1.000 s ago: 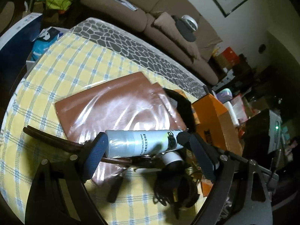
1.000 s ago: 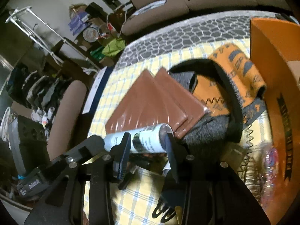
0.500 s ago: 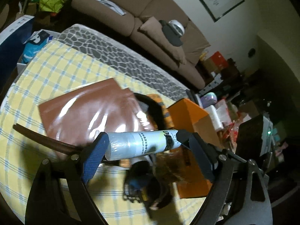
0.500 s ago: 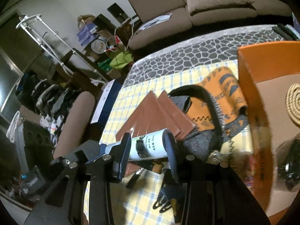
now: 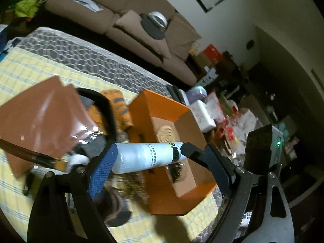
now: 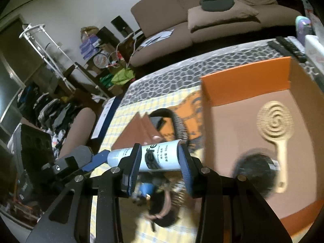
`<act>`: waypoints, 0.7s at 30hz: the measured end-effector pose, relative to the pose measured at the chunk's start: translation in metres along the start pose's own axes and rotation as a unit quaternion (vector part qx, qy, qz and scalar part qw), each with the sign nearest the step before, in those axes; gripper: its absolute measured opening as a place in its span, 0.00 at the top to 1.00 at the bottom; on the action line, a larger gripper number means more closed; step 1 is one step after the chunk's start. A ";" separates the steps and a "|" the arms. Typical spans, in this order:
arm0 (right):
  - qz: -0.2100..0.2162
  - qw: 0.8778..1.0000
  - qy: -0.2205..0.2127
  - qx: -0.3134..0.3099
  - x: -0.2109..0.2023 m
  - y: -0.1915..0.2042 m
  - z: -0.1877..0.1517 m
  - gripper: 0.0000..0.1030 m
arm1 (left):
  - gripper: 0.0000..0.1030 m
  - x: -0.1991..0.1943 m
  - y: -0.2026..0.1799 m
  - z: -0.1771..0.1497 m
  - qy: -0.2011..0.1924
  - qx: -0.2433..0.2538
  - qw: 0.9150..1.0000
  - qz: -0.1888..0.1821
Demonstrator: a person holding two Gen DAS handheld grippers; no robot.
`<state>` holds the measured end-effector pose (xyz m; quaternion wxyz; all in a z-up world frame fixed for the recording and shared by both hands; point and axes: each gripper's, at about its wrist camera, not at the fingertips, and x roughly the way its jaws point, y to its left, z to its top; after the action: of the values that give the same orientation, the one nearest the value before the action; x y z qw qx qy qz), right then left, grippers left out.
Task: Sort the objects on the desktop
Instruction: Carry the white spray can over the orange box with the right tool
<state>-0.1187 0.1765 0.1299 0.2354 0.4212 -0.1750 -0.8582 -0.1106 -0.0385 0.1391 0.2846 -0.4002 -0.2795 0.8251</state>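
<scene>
A white tube (image 5: 145, 158) with dark print hangs in the air, lying crosswise. My left gripper (image 5: 160, 154) holds it end to end: the base sits against the left blue pad, and the cap end meets a black tip just before the right pad. In the right wrist view the tube (image 6: 160, 158) lies across my right gripper (image 6: 159, 149), whose narrow jaws bracket the cap end. The tube runs on behind that gripper's left finger to the left gripper's finger (image 6: 97, 162). An open orange box (image 5: 158, 105) (image 6: 243, 85) lies just beyond, with a spiral hairbrush (image 6: 275, 121) and a dark round brush (image 6: 255, 170) inside.
Brown glossy sheets (image 5: 40, 117), an orange patterned cloth (image 5: 119, 105) and a black loop (image 5: 105, 109) lie on the yellow checked tablecloth (image 5: 24, 70). Blurred hair accessories (image 6: 162, 206) sit under the grippers. A brown sofa (image 5: 121, 20) stands behind, with clutter to the right of the table.
Both grippers have risen and moved together with the tube, away from the brown sheets and towards the orange box. The box's inside and its brushes have come into view.
</scene>
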 end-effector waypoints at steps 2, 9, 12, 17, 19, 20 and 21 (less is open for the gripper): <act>-0.008 1.000 0.001 0.002 -0.010 -0.011 -0.002 0.62 | 0.17 0.012 -0.016 -0.007 0.011 0.012 1.000 -0.002; -0.041 0.999 0.011 0.016 -0.042 -0.059 -0.016 0.62 | 0.17 0.048 -0.063 -0.037 0.058 0.059 0.997 -0.011; -0.050 0.998 0.016 0.019 -0.054 -0.074 -0.024 0.62 | 0.17 0.057 -0.076 -0.047 0.073 0.071 0.995 -0.015; -0.060 0.998 0.022 0.028 -0.070 -0.093 -0.034 0.62 | 0.17 0.071 -0.092 -0.064 0.098 0.086 0.991 -0.018; -0.063 0.997 0.027 0.034 -0.074 -0.102 -0.038 0.62 | 0.17 0.077 -0.096 -0.072 0.110 0.094 0.989 -0.014; -0.064 0.997 0.029 0.036 -0.075 -0.104 -0.038 0.62 | 0.17 0.080 -0.097 -0.075 0.116 0.097 0.988 -0.012; -0.065 0.997 0.032 0.037 -0.076 -0.108 -0.040 0.62 | 0.17 0.082 -0.099 -0.079 0.122 0.101 0.987 -0.008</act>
<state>-0.0735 0.3035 0.1019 0.1691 0.4675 -0.1716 -0.8505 -0.0639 0.1046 0.1243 0.3620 -0.4650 -0.1604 0.7919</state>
